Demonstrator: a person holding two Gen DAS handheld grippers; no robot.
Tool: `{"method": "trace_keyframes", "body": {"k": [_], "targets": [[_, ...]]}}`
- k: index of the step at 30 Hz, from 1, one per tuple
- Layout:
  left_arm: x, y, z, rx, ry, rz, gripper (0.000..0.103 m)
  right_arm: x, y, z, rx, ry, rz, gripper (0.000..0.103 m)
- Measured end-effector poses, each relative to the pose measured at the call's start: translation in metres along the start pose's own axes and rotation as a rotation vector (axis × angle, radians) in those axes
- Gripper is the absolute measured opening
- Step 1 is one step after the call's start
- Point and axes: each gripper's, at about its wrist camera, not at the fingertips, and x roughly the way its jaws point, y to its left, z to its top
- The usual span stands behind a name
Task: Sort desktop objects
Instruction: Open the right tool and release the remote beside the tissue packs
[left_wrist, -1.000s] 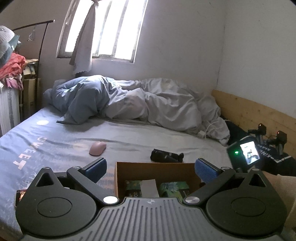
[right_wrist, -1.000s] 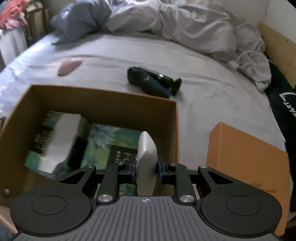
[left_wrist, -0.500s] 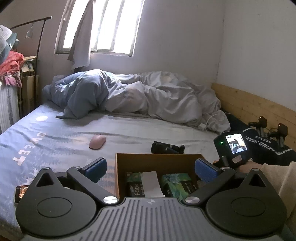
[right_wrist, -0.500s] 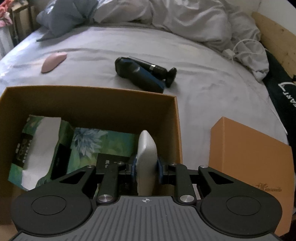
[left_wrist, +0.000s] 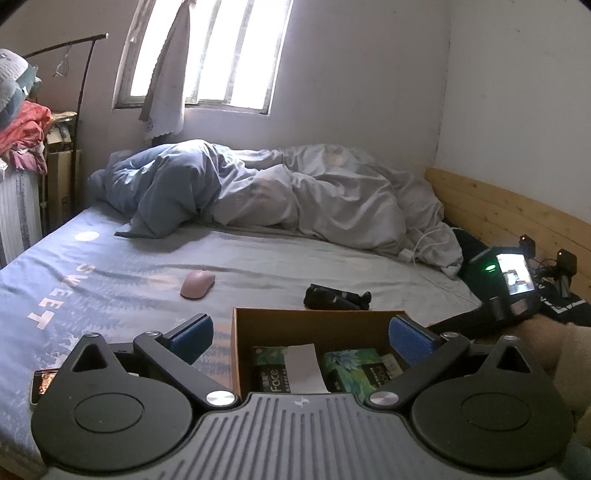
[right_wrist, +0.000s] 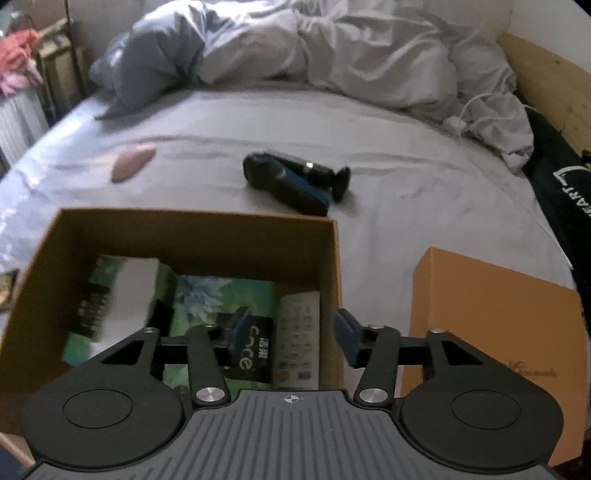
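A bed (left_wrist: 110, 266) in a grey-blue sheet fills mid-frame, carrying a rumpled duvet (left_wrist: 280, 195) at the top, a pink mouse (left_wrist: 197, 289) centre-left, a black shaver (right_wrist: 291, 182) at centre, an open cardboard box (right_wrist: 192, 236) lower left and an orange lid (right_wrist: 491, 314) lower right.

Matt cardboard box (right_wrist: 336, 266), glossy tissue pack (right_wrist: 207, 295), wrinkled cloth bedsheet (right_wrist: 424, 192).

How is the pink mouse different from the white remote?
The pink mouse lies out on the bed sheet, while the white remote lies inside the brown box. The pink mouse is rounded and smooth on top; the white remote is long, flat and covered in buttons. The pink mouse sits far from the right gripper; the white remote lies right under its open jaws. Neither one is being held.
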Motion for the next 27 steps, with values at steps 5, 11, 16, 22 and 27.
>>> {"method": "trace_keyframes", "body": {"k": [5,11,16,22,27], "targets": [[0.0,0.001,0.0,0.003,-0.003,0.004,0.103,-0.037,-0.011,-0.003,0.037,-0.062,0.046,0.072],[0.0,0.001,-0.001,0.009,-0.008,0.016,0.103,-0.09,-0.021,-0.011,0.069,-0.168,0.106,0.086],[0.001,0.005,-0.001,0.0,-0.013,0.021,0.103,-0.129,-0.025,-0.024,0.065,-0.25,0.14,0.101],[-0.003,0.009,-0.004,-0.005,-0.04,0.016,0.103,-0.161,-0.021,-0.043,0.022,-0.329,0.117,0.103],[-0.003,0.01,-0.007,-0.005,-0.039,0.011,0.103,-0.18,-0.022,-0.059,0.006,-0.379,0.103,0.103]]}}
